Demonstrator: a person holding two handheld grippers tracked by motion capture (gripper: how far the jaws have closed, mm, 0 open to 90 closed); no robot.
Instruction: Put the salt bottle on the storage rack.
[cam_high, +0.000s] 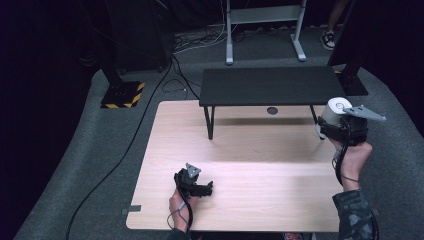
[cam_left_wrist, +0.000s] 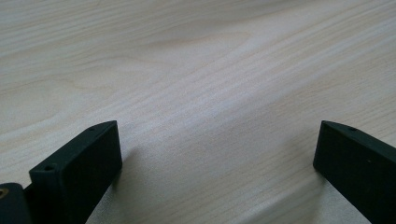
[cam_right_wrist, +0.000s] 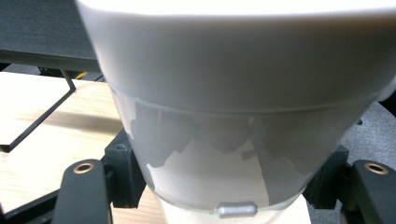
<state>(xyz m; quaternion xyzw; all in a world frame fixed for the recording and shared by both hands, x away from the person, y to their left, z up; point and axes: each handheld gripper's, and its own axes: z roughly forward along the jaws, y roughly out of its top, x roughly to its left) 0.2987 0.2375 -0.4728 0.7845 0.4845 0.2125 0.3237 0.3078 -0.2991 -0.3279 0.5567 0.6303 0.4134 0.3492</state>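
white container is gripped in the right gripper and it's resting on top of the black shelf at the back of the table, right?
Not quite. The right gripper does grip the white container, but it is not resting on the black shelf. The high view shows it held in the air beside the shelf's right end, over the table's right edge.

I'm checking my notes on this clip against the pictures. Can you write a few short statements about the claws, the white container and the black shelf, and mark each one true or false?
1. The right claw is shut on the white container. True.
2. The white container stands on top of the black shelf. False: it is held up beside the shelf's right end, in the claw.
3. The left claw is open with nothing between its jaws. True.
4. The left claw is raised high over the shelf. False: it sits low over the wooden table, near the front edge.
5. A yellow-and-black striped base stands on the floor left of the table. True.
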